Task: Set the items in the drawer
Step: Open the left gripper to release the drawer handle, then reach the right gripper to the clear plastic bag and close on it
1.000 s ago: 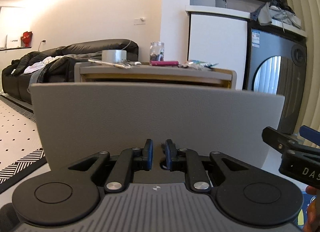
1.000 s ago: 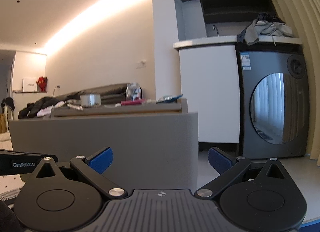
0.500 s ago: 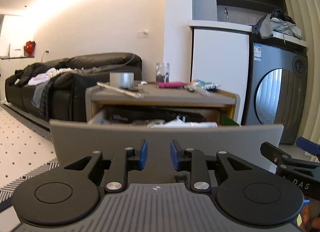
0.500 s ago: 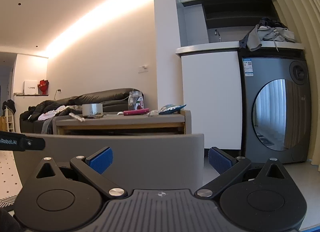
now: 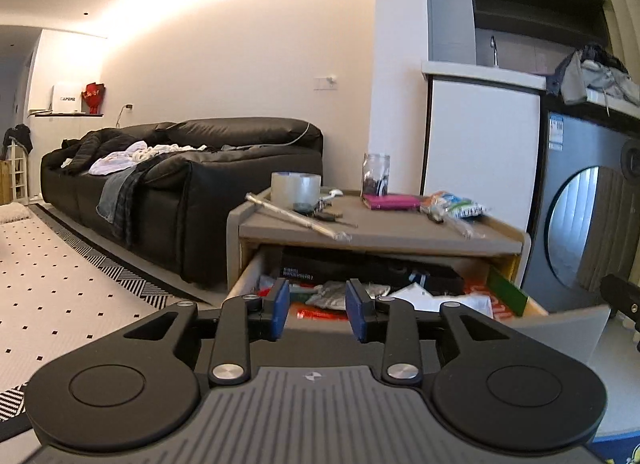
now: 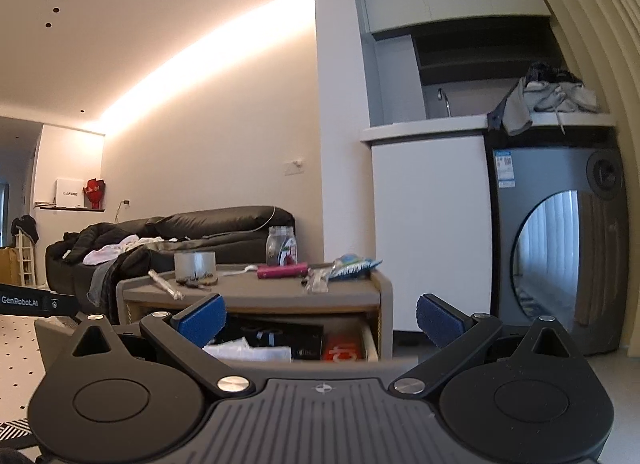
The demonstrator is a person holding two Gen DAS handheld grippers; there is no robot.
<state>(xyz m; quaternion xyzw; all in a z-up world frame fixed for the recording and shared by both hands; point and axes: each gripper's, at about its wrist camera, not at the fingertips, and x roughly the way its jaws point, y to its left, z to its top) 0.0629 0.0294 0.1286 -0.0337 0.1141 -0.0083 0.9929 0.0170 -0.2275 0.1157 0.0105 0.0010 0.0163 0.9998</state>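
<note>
The left gripper (image 5: 314, 310) is held part-open on nothing, just above the drawer (image 5: 560, 324) front at 12 o'clock. The right gripper (image 6: 318, 322) is spread wide, empty. The drawer is pulled out, full of clutter. Beyond, on the table (image 5: 380, 230), a tape roll (image 5: 296, 187), jar (image 5: 375, 174) and pink case (image 5: 394, 201) are seen.

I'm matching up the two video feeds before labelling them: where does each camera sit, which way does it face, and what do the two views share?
Left wrist: sits on the left gripper, facing the open drawer and side table from slightly above; own blue-padded fingers stand apart, the right gripper's tip at far right.
Right wrist: sits on the right gripper, lower and further right, facing the same table; own fingers wide apart, the left gripper's arm at far left.
Shared: drawer, tape roll, jar, sofa, washing machine.
</note>
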